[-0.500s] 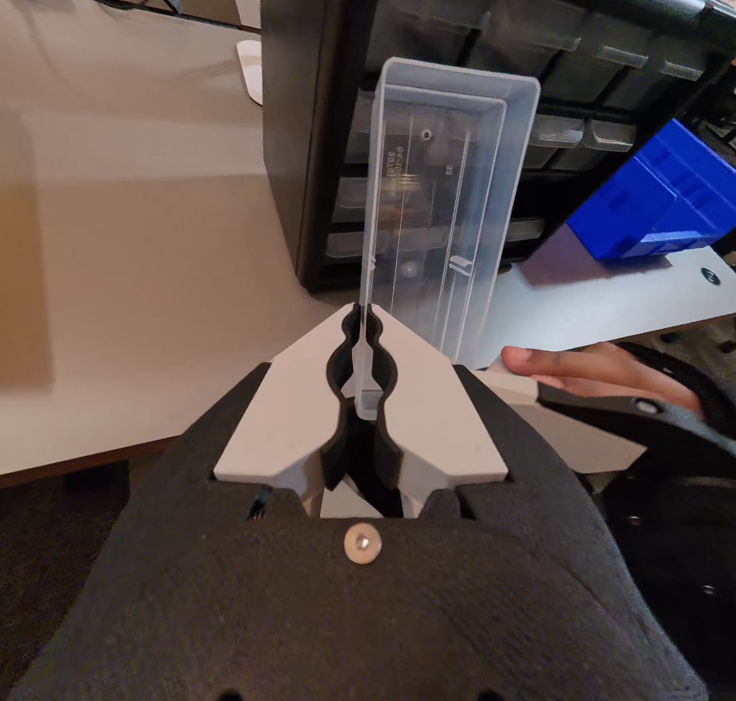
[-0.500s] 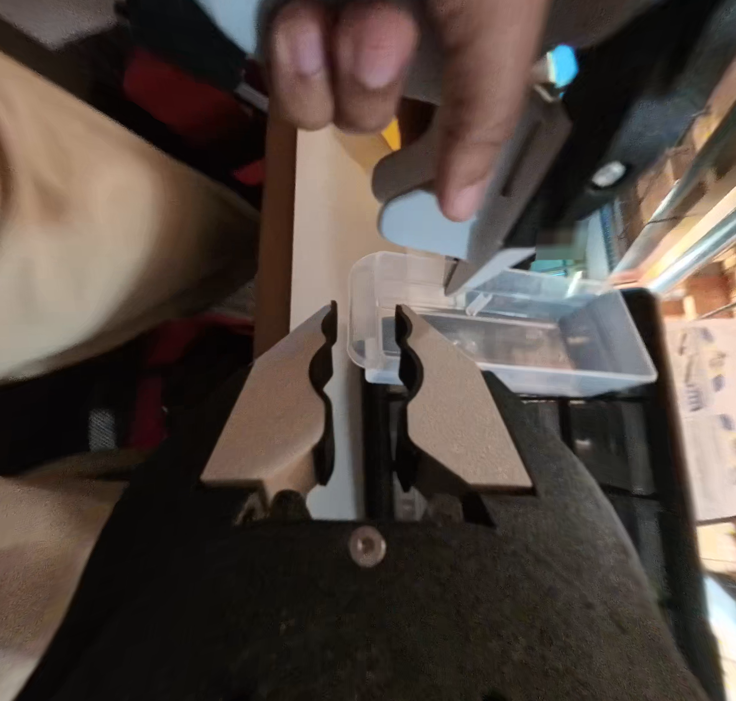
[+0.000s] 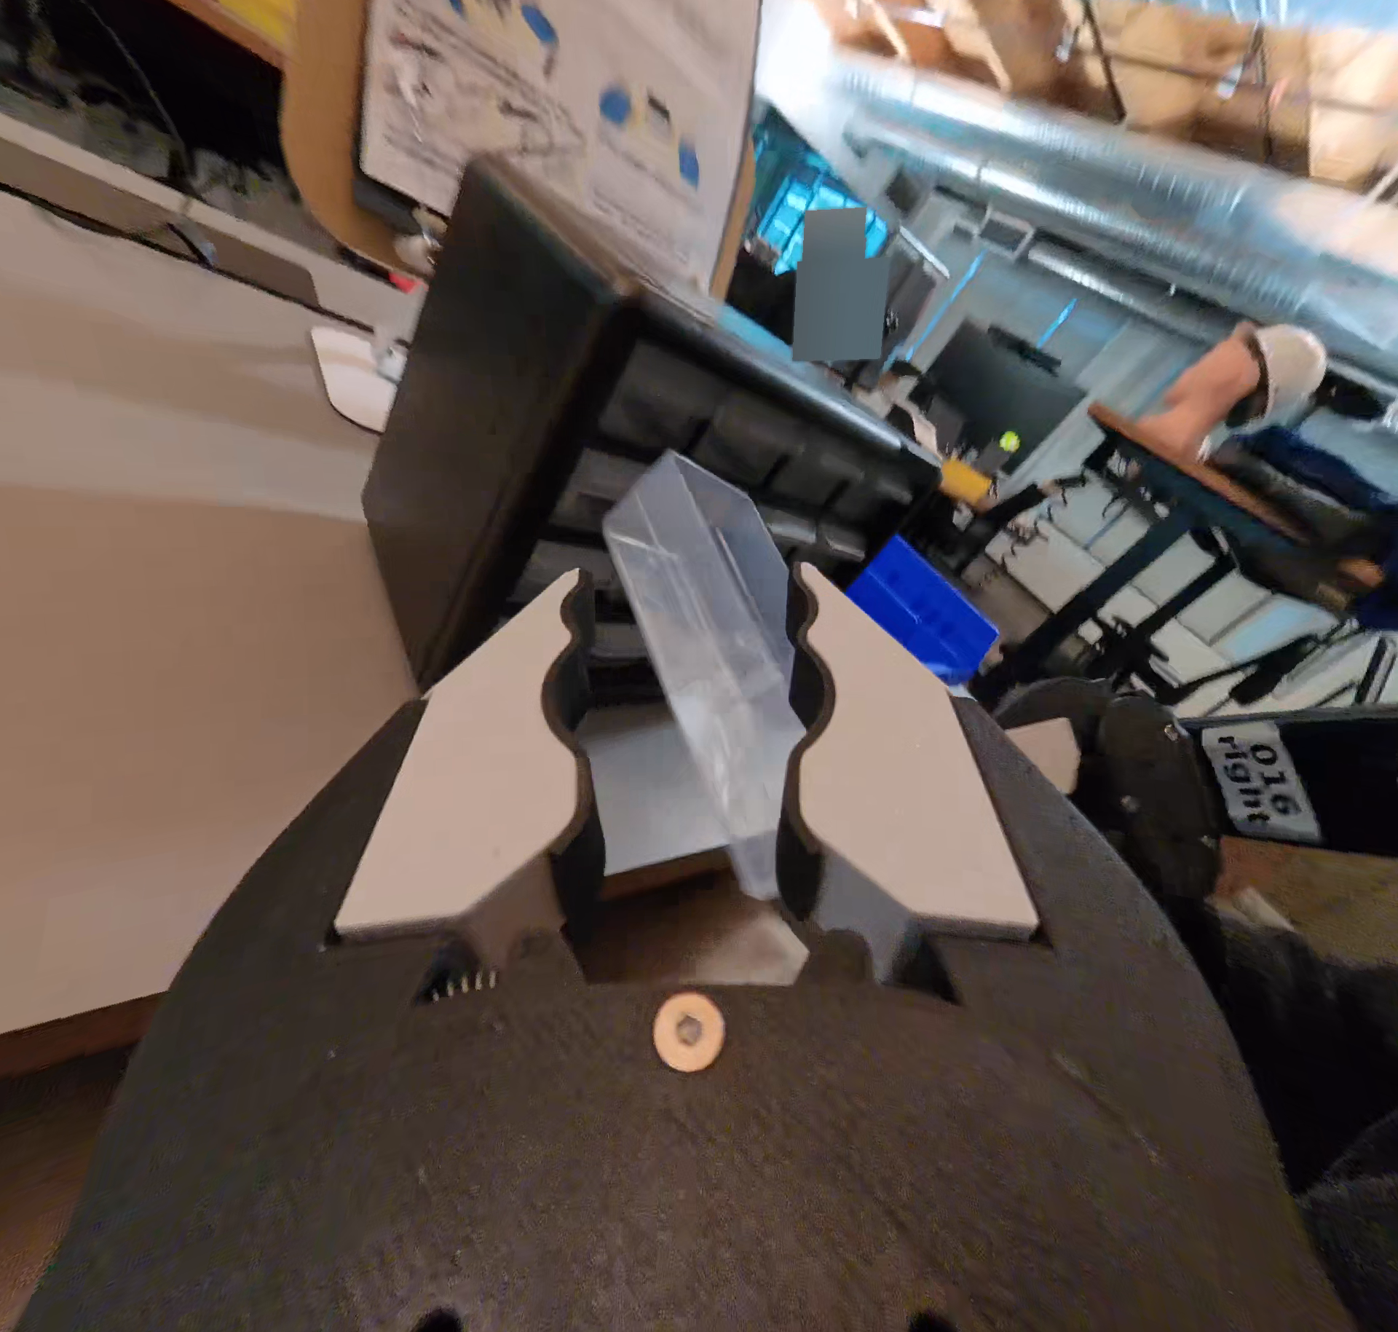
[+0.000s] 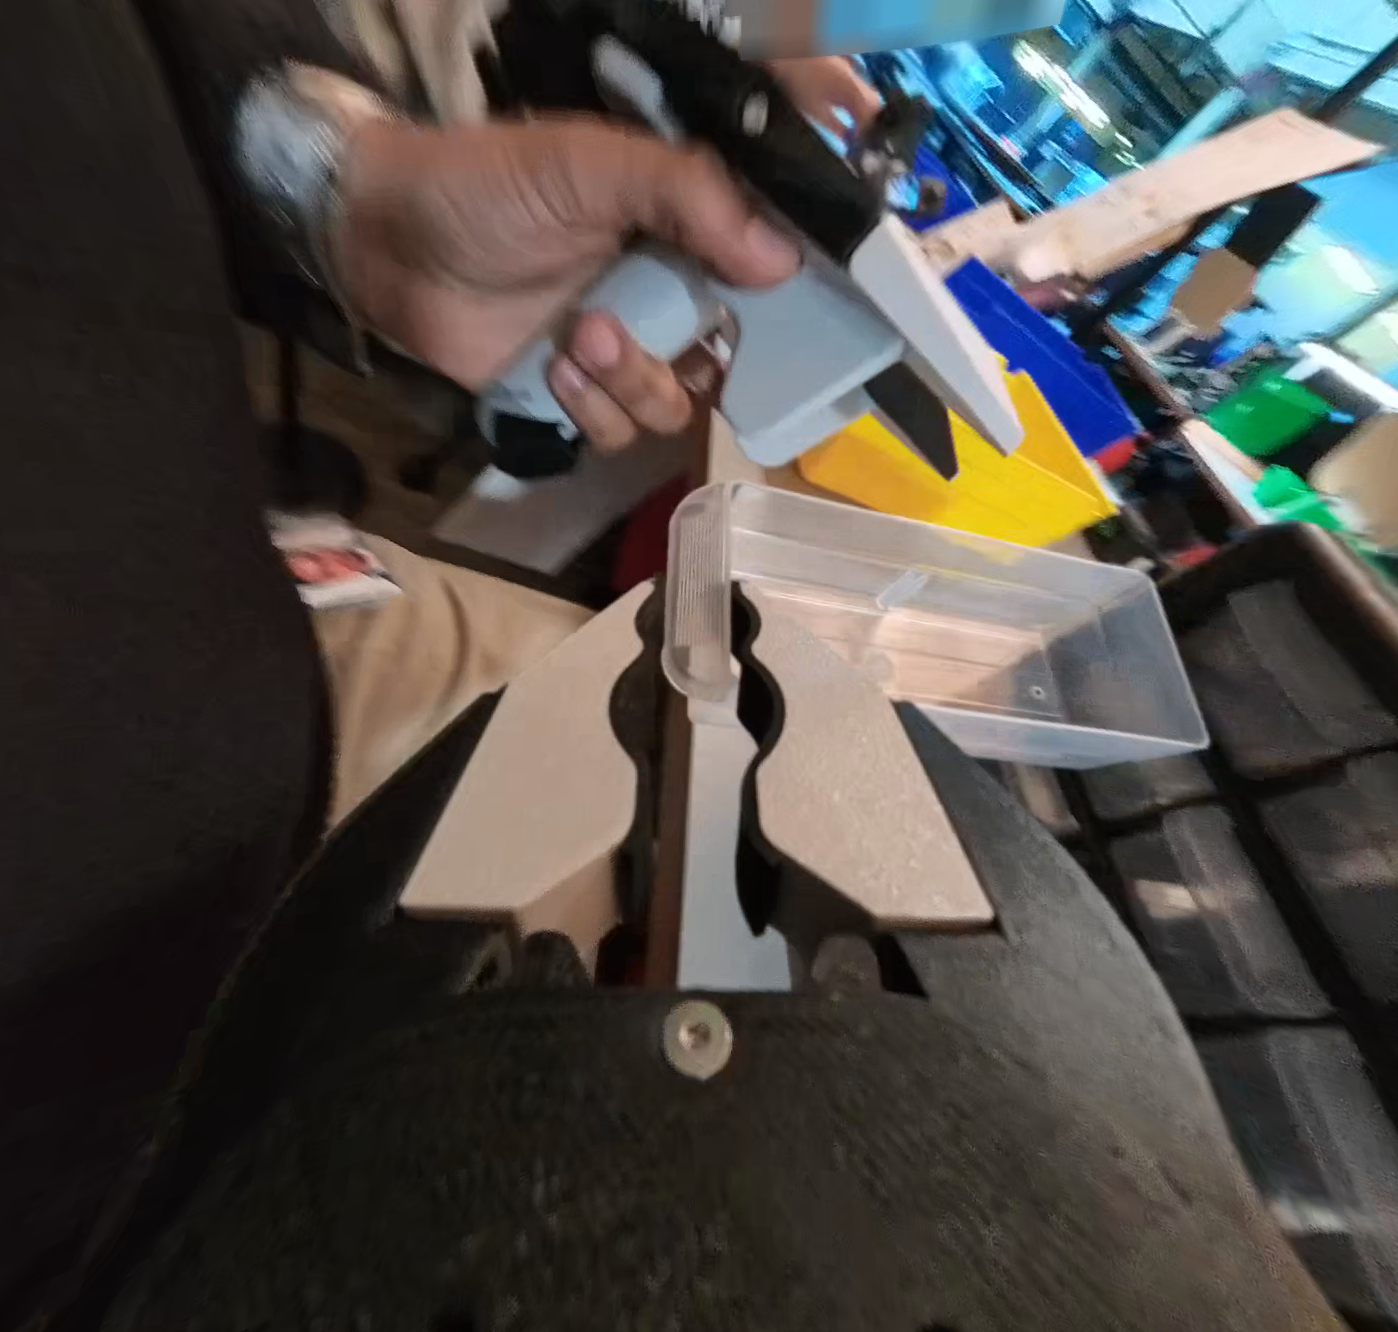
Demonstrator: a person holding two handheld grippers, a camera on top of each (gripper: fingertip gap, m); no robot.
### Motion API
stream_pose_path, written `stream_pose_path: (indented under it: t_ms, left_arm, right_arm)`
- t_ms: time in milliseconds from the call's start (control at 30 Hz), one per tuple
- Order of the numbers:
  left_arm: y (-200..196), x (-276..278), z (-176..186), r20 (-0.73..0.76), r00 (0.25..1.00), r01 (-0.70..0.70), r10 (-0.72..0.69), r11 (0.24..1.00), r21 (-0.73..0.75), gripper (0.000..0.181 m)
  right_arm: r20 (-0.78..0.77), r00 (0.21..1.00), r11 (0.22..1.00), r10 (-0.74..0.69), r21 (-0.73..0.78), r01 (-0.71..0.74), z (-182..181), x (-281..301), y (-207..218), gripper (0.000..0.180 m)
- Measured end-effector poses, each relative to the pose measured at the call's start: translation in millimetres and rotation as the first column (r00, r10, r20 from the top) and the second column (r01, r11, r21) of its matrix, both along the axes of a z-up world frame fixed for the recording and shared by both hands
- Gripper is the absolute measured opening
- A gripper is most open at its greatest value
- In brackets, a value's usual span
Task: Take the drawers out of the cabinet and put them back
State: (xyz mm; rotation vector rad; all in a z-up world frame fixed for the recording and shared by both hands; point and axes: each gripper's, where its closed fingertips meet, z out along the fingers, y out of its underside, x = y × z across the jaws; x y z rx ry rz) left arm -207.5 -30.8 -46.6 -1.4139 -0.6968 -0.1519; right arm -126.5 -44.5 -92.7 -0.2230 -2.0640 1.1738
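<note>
Pinching the clear drawer [image 4: 930,660] by its front lip, the right gripper [image 4: 696,615] was shut, the left gripper [image 3: 685,592] spread wide, empty; squaring it with the cabinet [image 3: 492,418] looked wise.

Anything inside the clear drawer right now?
The clear plastic drawer, held at its handle tab by the right gripper, looks empty in the right wrist view: only its moulded ribs and the black cabinet behind show through. The near end is covered by the gripper's fingers.

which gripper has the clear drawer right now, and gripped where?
Right gripper pinches the clear drawer by its front pull tab. Left gripper is open, holding nothing.
</note>
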Motion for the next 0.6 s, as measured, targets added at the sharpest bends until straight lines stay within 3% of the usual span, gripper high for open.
stream_pose_path:
  t_ms: [33, 233, 433, 600]
  left_arm:
    - [-5.1, -6.0, 1.1, -0.006, 1.000, -0.022, 0.022, 1.000, 0.011, 0.049]
    - [-1.6, -26.1, -24.9, -0.086, 0.996, -0.041, 0.029, 0.990, -0.135, 0.050]
    - [34.2, -19.0, -76.8, -0.194, 0.970, 0.059, -0.147, 0.916, -0.396, 0.055]
    - [51.2, 1.2, -91.3, -0.180, 0.957, 0.143, -0.230, 0.907, -0.396, 0.055]
  right_arm:
    - [0.038, 0.998, 0.998, 0.049, -0.052, -0.047, 8.7, 7.7, -0.9, 0.014]
    - [0.372, 0.896, 0.956, 0.243, -0.249, -0.156, 29.8, 31.2, 21.8, 0.015]
    - [0.508, 0.842, 0.960, 0.182, -0.278, -0.040, 22.2, 17.4, 61.9, 0.014]
    - [0.539, 0.834, 0.974, 0.122, -0.226, 0.004, 8.6, 3.9, 70.6, 0.014]
